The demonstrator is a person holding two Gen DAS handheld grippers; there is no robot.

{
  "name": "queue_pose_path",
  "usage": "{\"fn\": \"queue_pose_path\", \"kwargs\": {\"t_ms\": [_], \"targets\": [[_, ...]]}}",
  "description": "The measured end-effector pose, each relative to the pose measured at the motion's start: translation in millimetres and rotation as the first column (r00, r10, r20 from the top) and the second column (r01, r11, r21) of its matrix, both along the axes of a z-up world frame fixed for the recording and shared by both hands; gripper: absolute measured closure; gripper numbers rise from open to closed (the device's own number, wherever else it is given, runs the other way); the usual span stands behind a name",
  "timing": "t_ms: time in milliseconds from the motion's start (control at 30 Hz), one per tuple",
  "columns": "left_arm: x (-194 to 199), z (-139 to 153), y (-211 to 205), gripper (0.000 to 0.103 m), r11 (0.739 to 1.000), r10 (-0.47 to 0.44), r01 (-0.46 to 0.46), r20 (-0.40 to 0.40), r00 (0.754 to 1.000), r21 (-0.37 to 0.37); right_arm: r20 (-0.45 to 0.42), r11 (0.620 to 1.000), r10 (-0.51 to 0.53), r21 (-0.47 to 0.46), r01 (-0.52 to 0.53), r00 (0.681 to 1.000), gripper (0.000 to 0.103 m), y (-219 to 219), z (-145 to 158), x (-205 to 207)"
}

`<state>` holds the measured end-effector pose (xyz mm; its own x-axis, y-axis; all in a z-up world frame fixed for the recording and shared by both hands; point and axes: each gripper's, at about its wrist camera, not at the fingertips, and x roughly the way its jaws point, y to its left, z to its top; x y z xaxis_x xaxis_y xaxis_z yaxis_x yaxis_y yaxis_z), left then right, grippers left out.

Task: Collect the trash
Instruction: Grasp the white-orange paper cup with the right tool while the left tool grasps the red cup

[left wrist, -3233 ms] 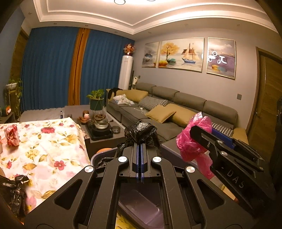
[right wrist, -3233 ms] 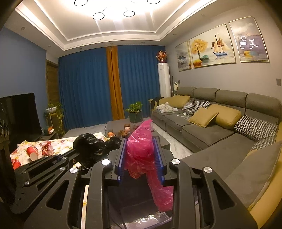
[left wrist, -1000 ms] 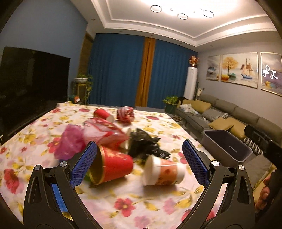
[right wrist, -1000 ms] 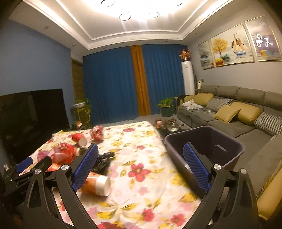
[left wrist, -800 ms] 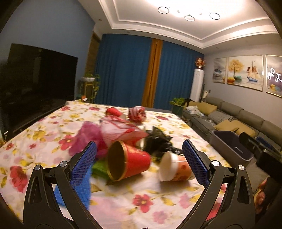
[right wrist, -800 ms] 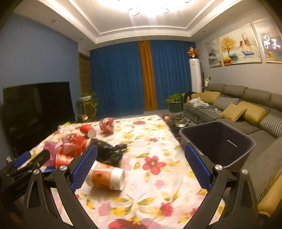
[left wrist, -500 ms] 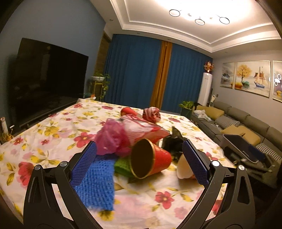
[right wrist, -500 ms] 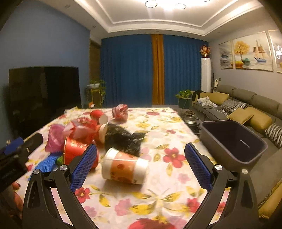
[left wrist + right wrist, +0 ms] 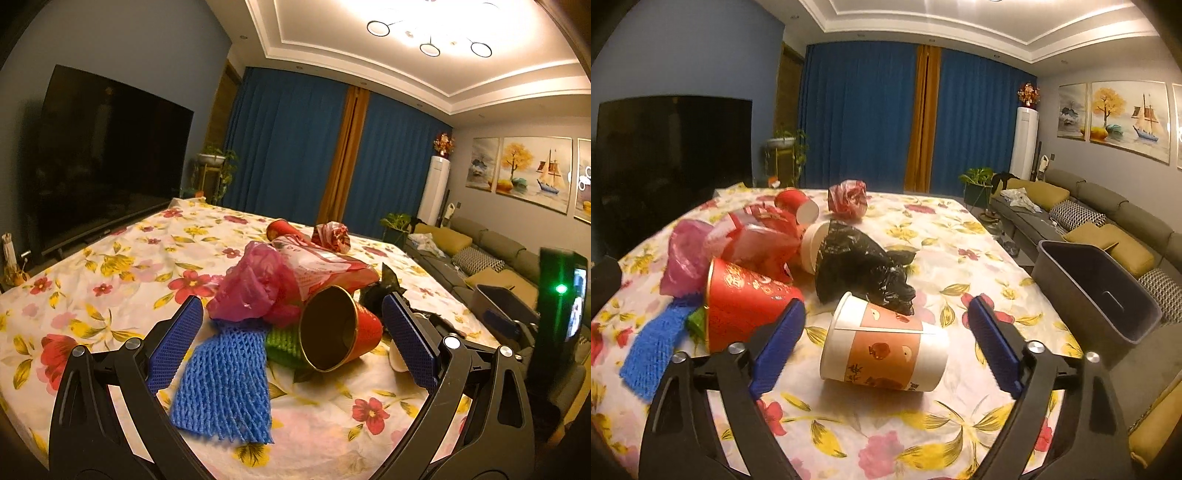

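Blue-padded right gripper [image 9: 886, 332] tilts down, jaws closing around toppled paper cup [image 9: 882, 347].

We can read no word, brand or number anywhere. The white and orange paper cup [image 9: 884, 345] lying low in the centre of the right wrist view carries small dark characters near its lower band, too small for us to make out. The red cup [image 9: 746, 308] at the left of that view bears gold ornamental marks that we cannot read. The red printed bag [image 9: 321, 267] in the middle of the left wrist view shows pale print, blurred.
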<state>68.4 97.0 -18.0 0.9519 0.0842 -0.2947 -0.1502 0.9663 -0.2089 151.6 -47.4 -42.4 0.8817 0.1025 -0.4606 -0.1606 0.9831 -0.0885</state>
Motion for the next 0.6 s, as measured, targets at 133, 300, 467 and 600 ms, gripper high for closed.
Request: {"fn": "queue_pose_path", "kwargs": {"t_ms": [133, 300, 467, 600], "targets": [[3.7, -2.2, -0.3, 0.007, 1.0, -0.013, 0.013, -0.004, 1.0, -0.002, -0.024, 1.0, -0.013, -0.023, 0.012, 1.0, 0.026, 2.9, -3.5, 8.3], [9.3, -4.4, -1.2, 0.007, 0.999, -0.031, 0.031, -0.01, 0.999, -0.012, -0.061, 0.998, -0.01, -0.057, 0.006, 0.998, 0.037, 6.6, -8.1, 16.2], [16.2, -7.3, -5.1, 0.007, 0.999, -0.05, 0.049, -0.028, 0.998, -0.018, -0.091, 0.999, -0.013, -0.049, 0.009, 0.996, 0.052, 4.2, -11.3, 21.7], [21.8, -7.8, -6.6, 0.007, 0.998, -0.063, 0.062, -0.035, 0.997, -0.027, -0.097, 0.998, -0.024, -0.056, 0.018, 0.995, 0.067, -3.7, -12.7, 21.4]]}}
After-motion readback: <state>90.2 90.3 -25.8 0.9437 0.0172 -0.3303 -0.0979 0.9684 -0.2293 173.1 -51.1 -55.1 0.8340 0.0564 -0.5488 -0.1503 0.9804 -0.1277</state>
